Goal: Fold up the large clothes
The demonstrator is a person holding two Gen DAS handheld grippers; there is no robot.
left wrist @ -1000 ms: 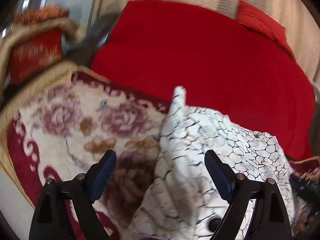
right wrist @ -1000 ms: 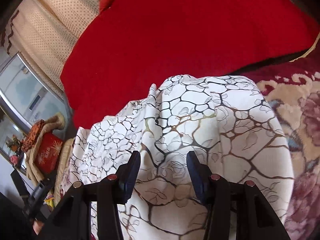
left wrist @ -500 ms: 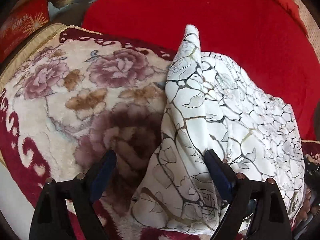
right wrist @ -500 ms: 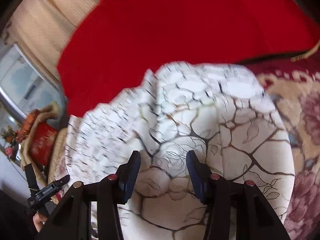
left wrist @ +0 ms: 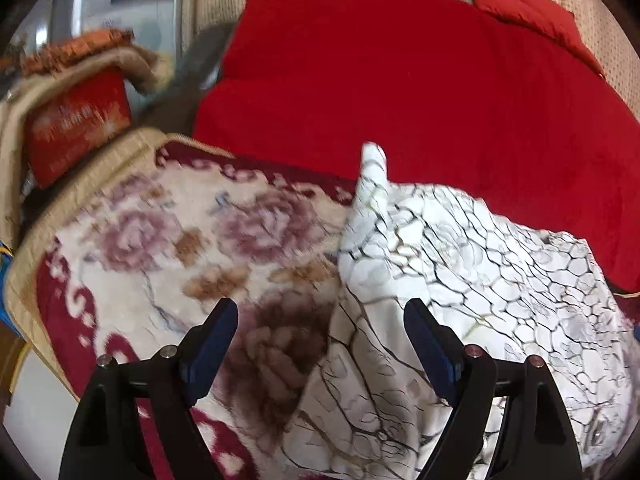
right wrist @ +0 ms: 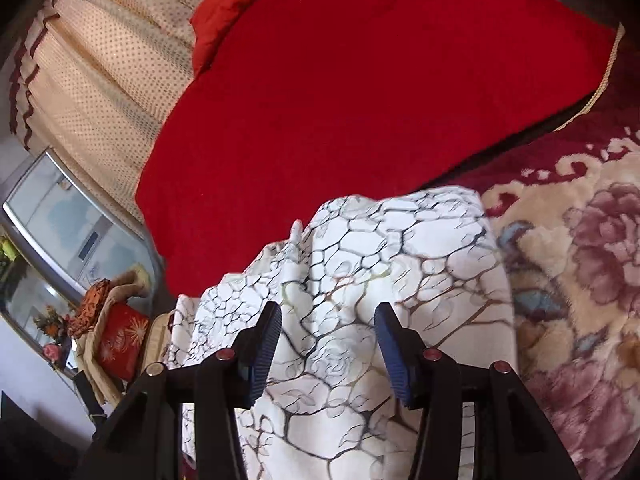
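Observation:
The white garment (left wrist: 460, 248) with a dark crackle and rose print lies bunched on the floral blanket (left wrist: 160, 232), one corner sticking up against the red cover (left wrist: 400, 80). My left gripper (left wrist: 320, 308) is open wide above the garment's left edge, its left finger over bare blanket and its right finger over cloth, neither pad pressing. In the right wrist view the garment (right wrist: 400, 248) fills the lower middle. My right gripper (right wrist: 328, 312) stands half closed, with a thick fold of the cloth between its pads.
The red cover (right wrist: 340, 100) spreads behind the garment, with a red pillow (left wrist: 528, 4) at its far end and a dotted curtain (right wrist: 100, 80) beyond. A red box (left wrist: 76, 128) under a beige cloth stands at the left. The floral blanket (right wrist: 580, 280) stretches to the right.
The left view dipped close over the garment half a second ago and has pulled back and tilted up. In the right view the garment's far edge sits lower, while the fold between the pads kept its place.

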